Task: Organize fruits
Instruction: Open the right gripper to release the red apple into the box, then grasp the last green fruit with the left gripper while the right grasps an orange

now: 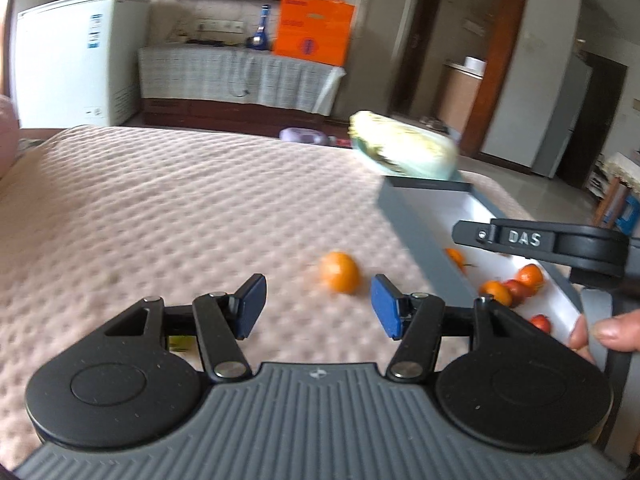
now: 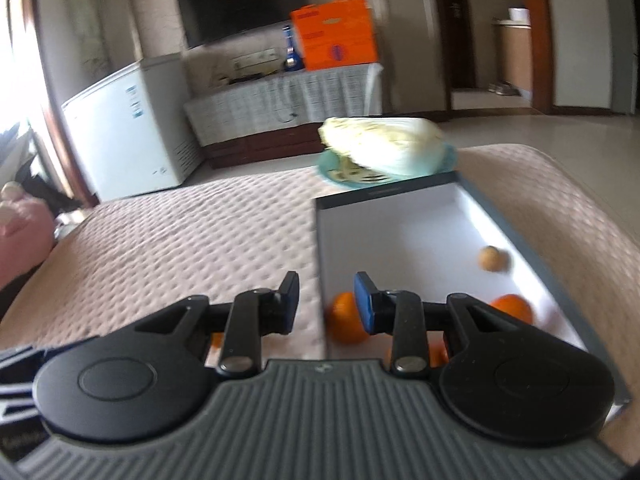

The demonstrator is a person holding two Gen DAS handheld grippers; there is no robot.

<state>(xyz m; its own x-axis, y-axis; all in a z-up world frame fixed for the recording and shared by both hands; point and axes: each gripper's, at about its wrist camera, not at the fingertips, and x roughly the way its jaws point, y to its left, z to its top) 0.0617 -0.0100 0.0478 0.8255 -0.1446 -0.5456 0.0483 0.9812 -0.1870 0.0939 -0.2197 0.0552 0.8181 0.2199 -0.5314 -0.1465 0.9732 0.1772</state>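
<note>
An orange (image 1: 339, 272) lies on the pink quilted bed cover, just beyond my open, empty left gripper (image 1: 318, 305). To its right stands a grey box with a white inside (image 1: 416, 220), holding several oranges (image 1: 496, 293) and red fruits (image 1: 541, 323). My right gripper (image 2: 326, 306) is open and empty over the box's near left wall (image 2: 322, 240). An orange (image 2: 346, 320) lies in the box by its right finger. A second orange (image 2: 513, 308) and a small brown fruit (image 2: 493, 258) lie further right. The right gripper's body (image 1: 560, 244) shows in the left wrist view above the box.
A cabbage on a blue plate (image 2: 386, 152) sits behind the box near the bed's far edge. The bed cover (image 1: 160, 208) stretches to the left. A white freezer (image 1: 72, 60), a cabinet with an orange box (image 1: 314, 30) and a TV stand beyond.
</note>
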